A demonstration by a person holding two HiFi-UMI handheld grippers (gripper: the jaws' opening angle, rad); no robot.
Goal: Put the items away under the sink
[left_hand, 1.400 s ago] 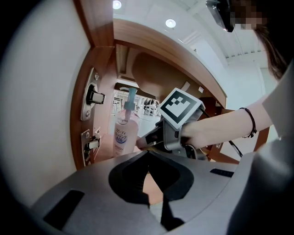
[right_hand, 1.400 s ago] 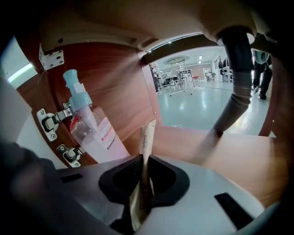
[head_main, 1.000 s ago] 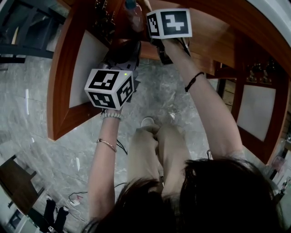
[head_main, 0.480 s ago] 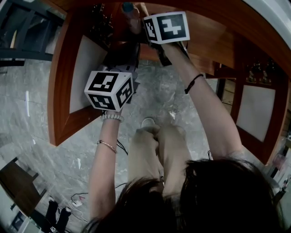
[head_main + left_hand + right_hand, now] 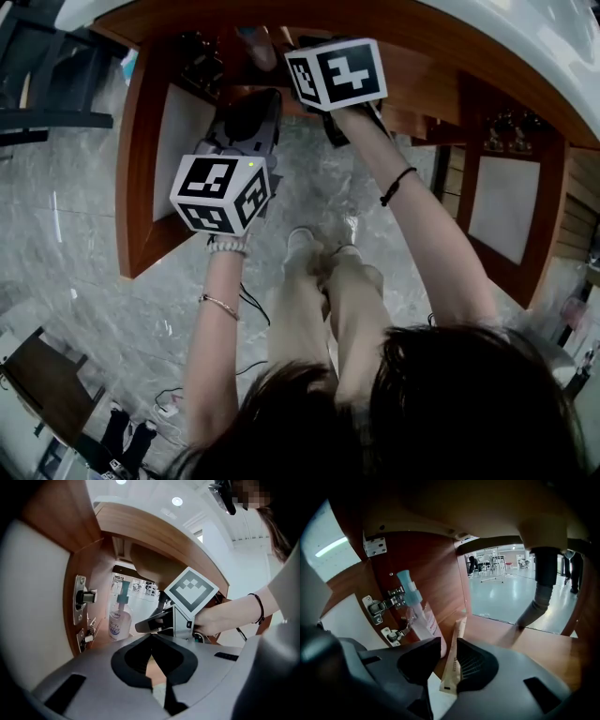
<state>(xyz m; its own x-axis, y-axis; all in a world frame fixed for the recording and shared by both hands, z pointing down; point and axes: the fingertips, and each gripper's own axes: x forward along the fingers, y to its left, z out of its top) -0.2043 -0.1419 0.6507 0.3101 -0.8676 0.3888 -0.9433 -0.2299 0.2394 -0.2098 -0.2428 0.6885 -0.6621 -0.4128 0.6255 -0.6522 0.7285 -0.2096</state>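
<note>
The open red-brown wooden under-sink cabinet (image 5: 440,569) holds a clear plastic pump bottle with a teal head (image 5: 417,616), upright by the hinges. Just right of that bottle, the right claw (image 5: 449,643) has just been opening and seems released. A thin tan paper packet (image 5: 452,667) stands between its jaws, long axis pointing into the cabinet. The left claw (image 5: 151,641), clenched and empty, waits farther from the bottle.

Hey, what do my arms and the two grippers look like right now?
Both the left gripper and right gripper have grey bodies, black jaws and a white cube with black square markers. No sleeves show: pale beaded band and thin bracelet left, black band right.
</note>
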